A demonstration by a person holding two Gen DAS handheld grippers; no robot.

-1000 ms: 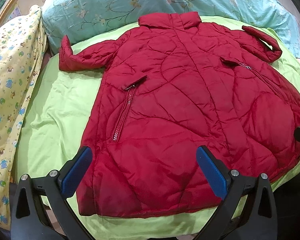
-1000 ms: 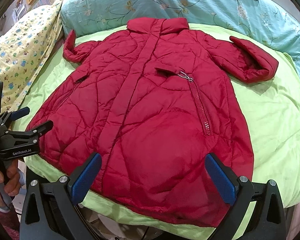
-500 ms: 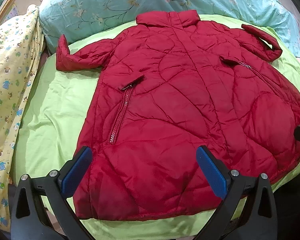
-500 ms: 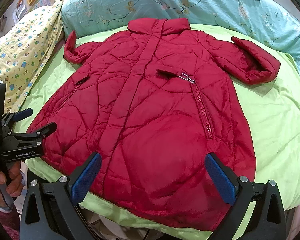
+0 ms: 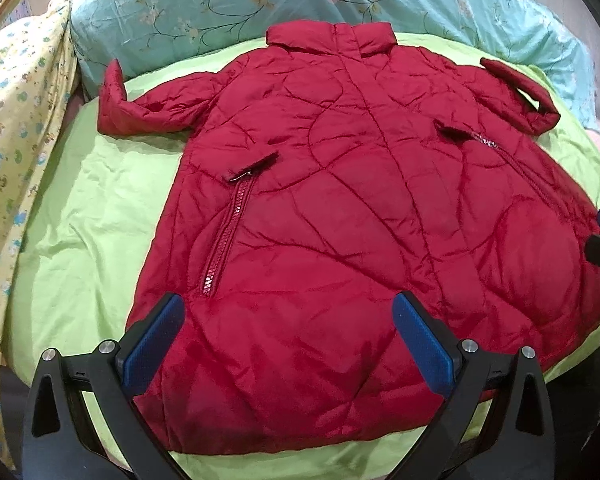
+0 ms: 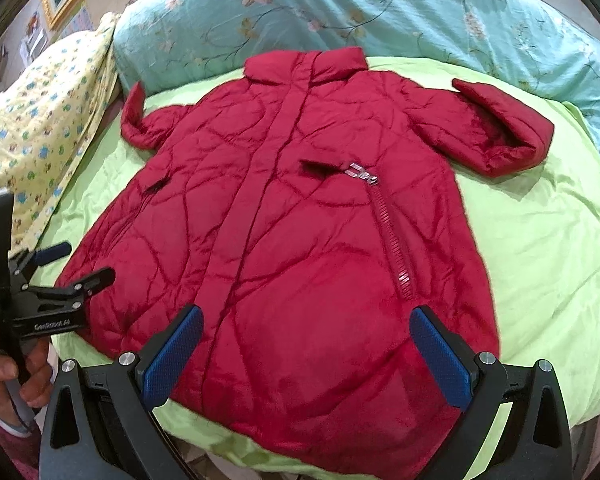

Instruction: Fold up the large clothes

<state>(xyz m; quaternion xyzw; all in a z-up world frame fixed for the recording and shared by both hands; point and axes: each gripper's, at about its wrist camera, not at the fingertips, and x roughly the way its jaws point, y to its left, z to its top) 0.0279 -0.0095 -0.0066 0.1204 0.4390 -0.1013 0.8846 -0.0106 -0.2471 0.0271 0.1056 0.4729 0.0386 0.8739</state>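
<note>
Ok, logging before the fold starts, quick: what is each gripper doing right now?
Left gripper: open, holding nothing, above the red coat near its hem.
Right gripper: open, holding nothing, above the hem.

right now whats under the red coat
The red coat lies flat on a green sheet; whatever is beneath its middle is covered.

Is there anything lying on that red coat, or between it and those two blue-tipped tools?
Nothing visible. The red coat lies spread flat on the green sheet with nothing on top. The left tool and right tool are both open, near its hem.
</note>
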